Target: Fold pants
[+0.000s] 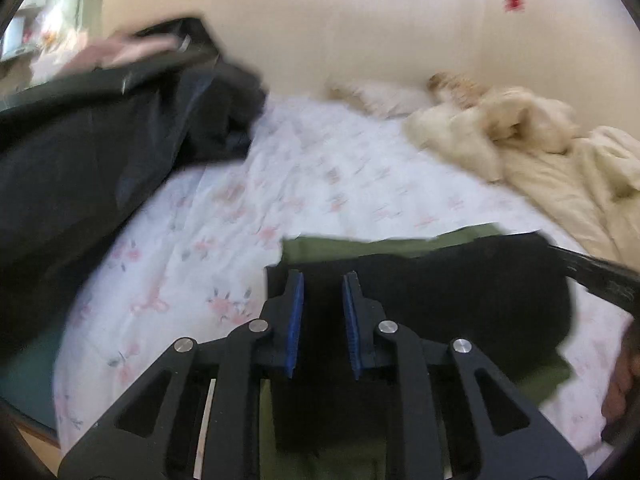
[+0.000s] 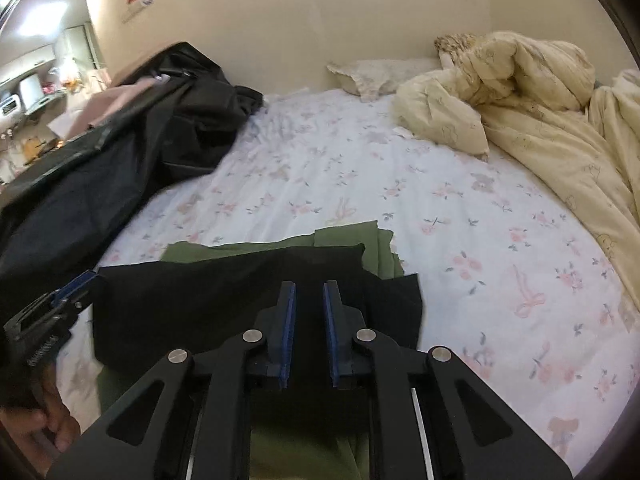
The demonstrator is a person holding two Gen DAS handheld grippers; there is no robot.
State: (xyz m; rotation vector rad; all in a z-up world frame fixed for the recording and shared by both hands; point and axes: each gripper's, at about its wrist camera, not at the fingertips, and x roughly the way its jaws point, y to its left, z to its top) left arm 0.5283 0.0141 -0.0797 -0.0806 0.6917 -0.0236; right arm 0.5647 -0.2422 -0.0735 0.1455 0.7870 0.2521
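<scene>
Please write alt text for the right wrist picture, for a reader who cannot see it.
The right claw hangs over black pants folded on a green garment on a flowered bed sheet, gripping nothing. The left claw is at the left edge, dark clothes behind it, a cream quilt at right.
</scene>
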